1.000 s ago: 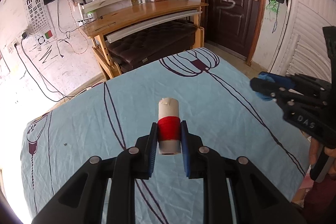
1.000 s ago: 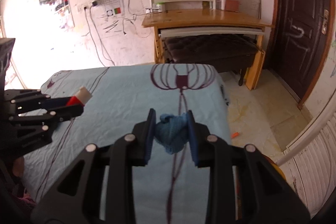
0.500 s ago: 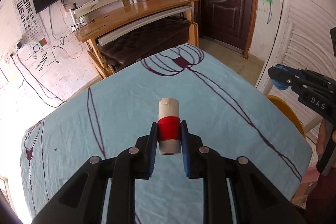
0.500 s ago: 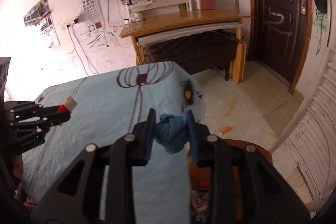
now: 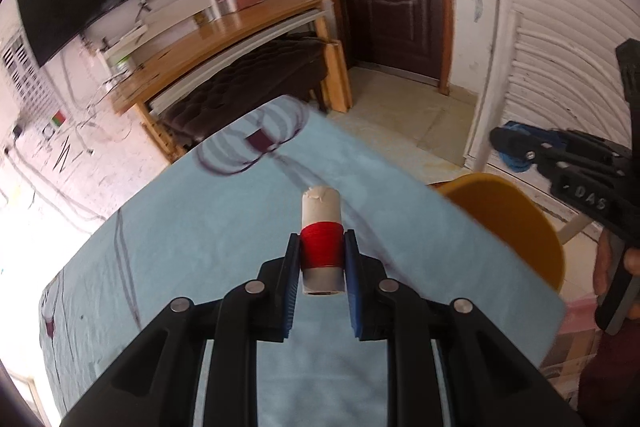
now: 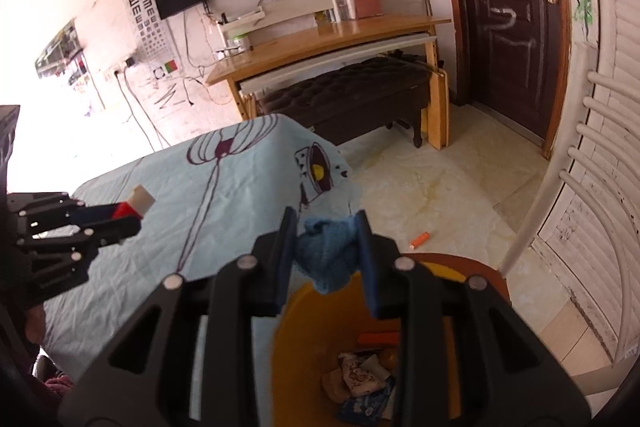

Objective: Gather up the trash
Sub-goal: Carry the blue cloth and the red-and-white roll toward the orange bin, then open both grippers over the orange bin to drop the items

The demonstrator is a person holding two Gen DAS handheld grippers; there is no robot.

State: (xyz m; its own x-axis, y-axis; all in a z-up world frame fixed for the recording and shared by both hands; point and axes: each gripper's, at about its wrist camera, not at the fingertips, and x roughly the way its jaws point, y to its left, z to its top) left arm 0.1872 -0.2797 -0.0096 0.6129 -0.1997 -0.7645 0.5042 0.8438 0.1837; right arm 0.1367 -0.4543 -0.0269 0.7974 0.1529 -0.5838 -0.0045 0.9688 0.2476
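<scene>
A thread spool [image 5: 322, 242], pale tube wound with red thread, is clamped between the pads of the left gripper [image 5: 322, 259]; it is held above the light blue tablecloth [image 5: 224, 227], tube end pointing away from the camera. A crumpled blue cloth scrap [image 6: 327, 255] is pinched in the closed jaws of the right gripper [image 6: 326, 251], directly over the open yellow trash bin [image 6: 288, 343]. Wrappers and paper scraps [image 6: 360, 377] are seen at the bin's bottom. The bin is placed just beside the table edge. A small orange object [image 6: 419, 239] is noted on the tiled floor [image 6: 440, 187] beyond the bin. In the left wrist view, the right gripper [image 5: 516, 151] is seen beyond the bin rim [image 5: 516, 211].
</scene>
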